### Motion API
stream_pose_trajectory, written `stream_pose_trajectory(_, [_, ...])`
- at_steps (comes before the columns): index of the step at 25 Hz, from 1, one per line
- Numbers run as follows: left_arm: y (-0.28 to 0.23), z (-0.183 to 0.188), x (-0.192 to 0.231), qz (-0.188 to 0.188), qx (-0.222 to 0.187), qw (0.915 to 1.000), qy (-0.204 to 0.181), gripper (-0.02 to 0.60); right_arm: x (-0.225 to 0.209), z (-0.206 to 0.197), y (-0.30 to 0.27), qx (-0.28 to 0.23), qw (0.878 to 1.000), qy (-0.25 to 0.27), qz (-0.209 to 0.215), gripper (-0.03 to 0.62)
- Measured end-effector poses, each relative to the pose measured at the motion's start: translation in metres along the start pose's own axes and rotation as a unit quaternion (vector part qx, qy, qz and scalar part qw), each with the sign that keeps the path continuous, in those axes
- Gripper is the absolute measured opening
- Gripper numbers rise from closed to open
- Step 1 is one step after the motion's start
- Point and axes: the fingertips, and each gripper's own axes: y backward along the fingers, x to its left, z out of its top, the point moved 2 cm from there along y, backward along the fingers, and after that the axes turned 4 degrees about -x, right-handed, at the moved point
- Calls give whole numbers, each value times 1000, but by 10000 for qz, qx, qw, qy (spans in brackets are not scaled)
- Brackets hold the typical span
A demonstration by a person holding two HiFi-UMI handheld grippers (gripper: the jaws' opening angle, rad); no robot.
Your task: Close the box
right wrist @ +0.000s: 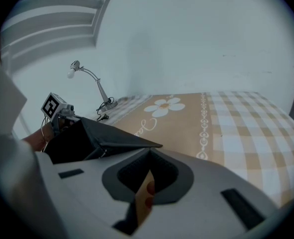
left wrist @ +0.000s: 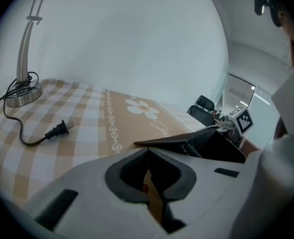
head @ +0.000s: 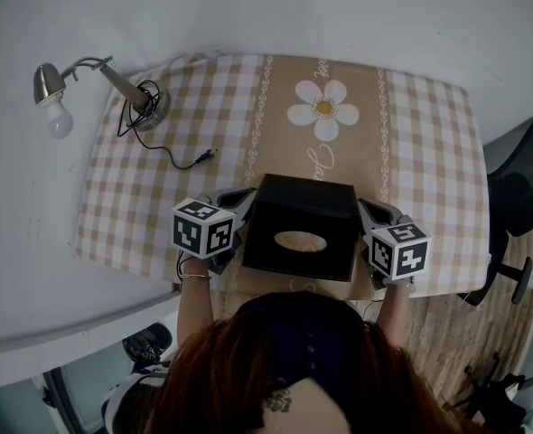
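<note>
Left tool (left wrist: 147,152): closed on the thin tan left flap (left wrist: 155,195), which is pinched edge-on.
Right tool (right wrist: 150,152): closed on the tan right flap (right wrist: 144,197).
Box (head: 301,224): black, set between both tools on the checked worktop (head: 411,134).

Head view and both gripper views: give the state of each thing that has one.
box: open, black flap tilted
left tool: shut on left tan flap
right tool: shut on right tan flap
lamp: unlit
plug: loose on the tablecloth, not plugged in
</note>
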Motion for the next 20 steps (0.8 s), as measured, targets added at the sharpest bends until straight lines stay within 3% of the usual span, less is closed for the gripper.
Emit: stream_pose_trajectory(20, [-20,6,7,-190,56,9998,104,21,-4,4,-13,-12,9998,-78,174,17])
